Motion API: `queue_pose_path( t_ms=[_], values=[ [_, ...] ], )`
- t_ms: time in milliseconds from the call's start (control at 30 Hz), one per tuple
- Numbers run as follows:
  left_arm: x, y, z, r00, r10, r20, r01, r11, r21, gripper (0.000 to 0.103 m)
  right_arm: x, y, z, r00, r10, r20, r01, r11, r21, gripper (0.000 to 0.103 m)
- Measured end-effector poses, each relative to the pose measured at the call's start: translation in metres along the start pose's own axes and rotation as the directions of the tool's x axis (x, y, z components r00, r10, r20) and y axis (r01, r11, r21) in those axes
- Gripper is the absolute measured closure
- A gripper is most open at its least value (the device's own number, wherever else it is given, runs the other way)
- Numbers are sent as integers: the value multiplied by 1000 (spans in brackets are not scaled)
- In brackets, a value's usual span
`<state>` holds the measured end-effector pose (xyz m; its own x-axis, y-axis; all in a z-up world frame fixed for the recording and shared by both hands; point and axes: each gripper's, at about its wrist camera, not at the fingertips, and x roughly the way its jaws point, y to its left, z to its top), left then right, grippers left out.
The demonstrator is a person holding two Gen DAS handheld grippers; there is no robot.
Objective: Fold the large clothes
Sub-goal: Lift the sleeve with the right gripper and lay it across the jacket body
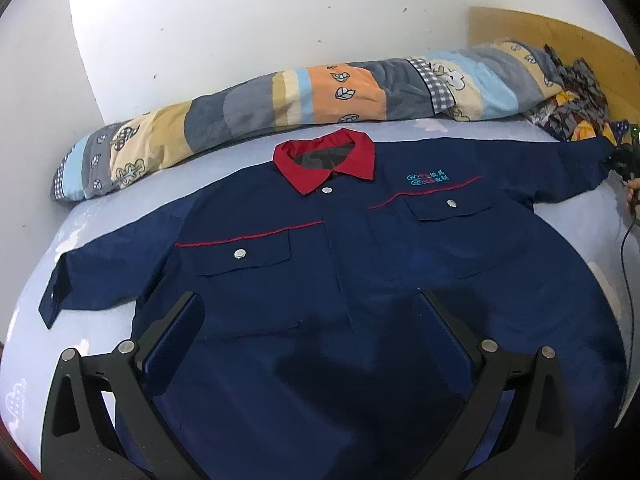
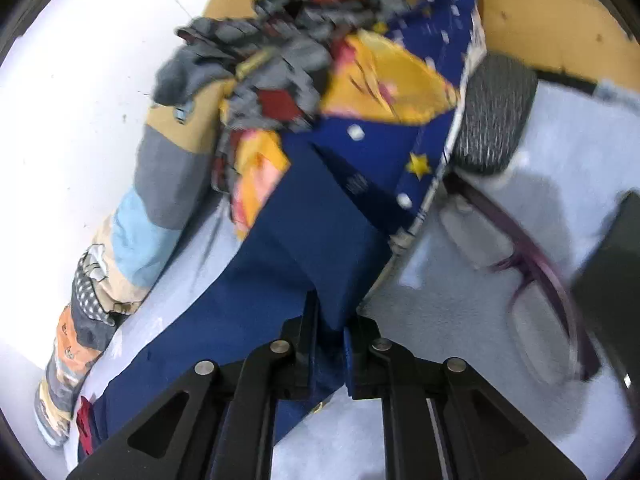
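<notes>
A navy work jacket (image 1: 360, 264) with a red collar (image 1: 324, 160) lies face up and spread on a light blue bed sheet (image 1: 92, 216), sleeves out to both sides. My left gripper (image 1: 308, 304) is open and empty, hovering over the jacket's lower front. My right gripper (image 2: 330, 320) is shut on the jacket's right sleeve (image 2: 288, 240) near the cuff; it shows small at the far right edge of the left wrist view (image 1: 624, 160), at the sleeve's end.
A rolled patchwork quilt (image 1: 280, 96) lies along the white wall behind the jacket. A heap of patterned cloth (image 2: 340, 60) sits by the wooden headboard (image 2: 560, 8). Purple-framed glasses (image 2: 532, 264) and a grey knitted thing (image 2: 496, 116) lie on the sheet right of the sleeve.
</notes>
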<state>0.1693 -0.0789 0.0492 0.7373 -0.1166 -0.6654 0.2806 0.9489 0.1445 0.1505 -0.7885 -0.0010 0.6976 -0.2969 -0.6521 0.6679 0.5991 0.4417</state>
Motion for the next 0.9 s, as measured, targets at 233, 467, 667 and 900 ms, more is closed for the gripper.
queue_pose_path(
  t_ms=[233,467,667,900],
  values=[
    [-9,16,2,1000,-17,10,17,998,-58,0,-58,55,6,995,64,70,-58,995,-84,93],
    [-16,33,1,1000,-9,21,11,996,-91,0,-121,150,11,983,163,86,-144,970,-195,93],
    [-19,55,-2,1000,8,22,-5,991,-134,0,-166,246,0,961,270,55,-245,928,-280,93],
    [-28,81,-5,1000,5,22,0,981,-196,0,-212,357,-35,929,369,5,-336,852,-401,93]
  ],
)
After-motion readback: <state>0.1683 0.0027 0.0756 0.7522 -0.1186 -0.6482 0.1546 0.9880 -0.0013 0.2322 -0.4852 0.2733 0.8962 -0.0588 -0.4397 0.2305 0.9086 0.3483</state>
